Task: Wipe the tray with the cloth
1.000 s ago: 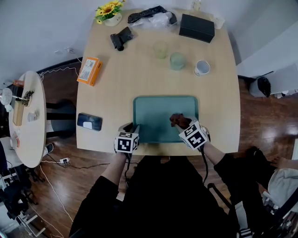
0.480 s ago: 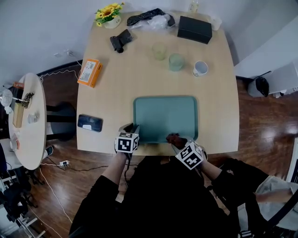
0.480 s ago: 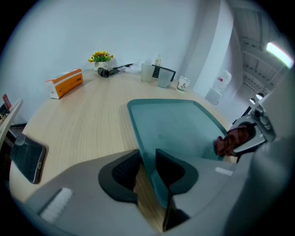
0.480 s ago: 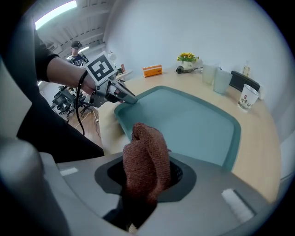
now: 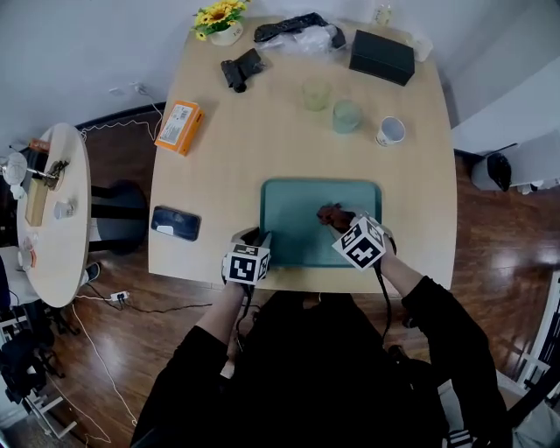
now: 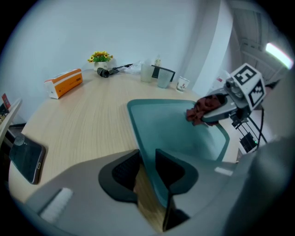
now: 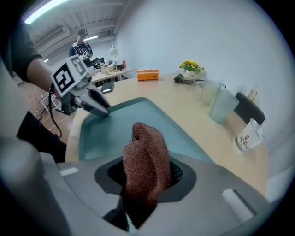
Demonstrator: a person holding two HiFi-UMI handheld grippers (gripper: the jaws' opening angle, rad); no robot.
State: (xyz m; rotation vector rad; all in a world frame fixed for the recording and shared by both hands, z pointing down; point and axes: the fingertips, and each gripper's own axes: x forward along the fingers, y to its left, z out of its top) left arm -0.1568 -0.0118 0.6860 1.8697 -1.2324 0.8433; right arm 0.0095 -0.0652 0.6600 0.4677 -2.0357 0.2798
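Over on the far left, a small round side table (image 5: 52, 219) stands well apart from the action. Onto the big wooden table (image 5: 245, 166) now: an orange box (image 5: 179, 128) by the left edge, a dark phone (image 5: 176, 223) lying flat closer to the person, sunflowers (image 5: 220, 16) up at the far corner.

Next along, the left gripper (image 6: 146, 159) is on the teal tray (image 5: 297, 214) at its near left corner. One pad sits outside the rim, one inside, and the jaws are clamped on that rim. The tray itself lies flat at the table's near edge, right in front of the person.

Across to its right half, and there's the cloth (image 5: 332, 214), a reddish-brown knitted wad, bunched up and poking out past the jaw tips. The right gripper (image 7: 145, 171) has it pinched tight between both pads, angled steeply down over the tray. Whether the cloth is actually pressing on the surface, I can't say for sure.

Further back beyond the tray: a yellowish tumbler (image 5: 316, 94), a greenish tumbler (image 5: 346, 115) just beside it, a white cup (image 5: 391, 131) to their right, and a black box (image 5: 381, 57) near the far right corner.
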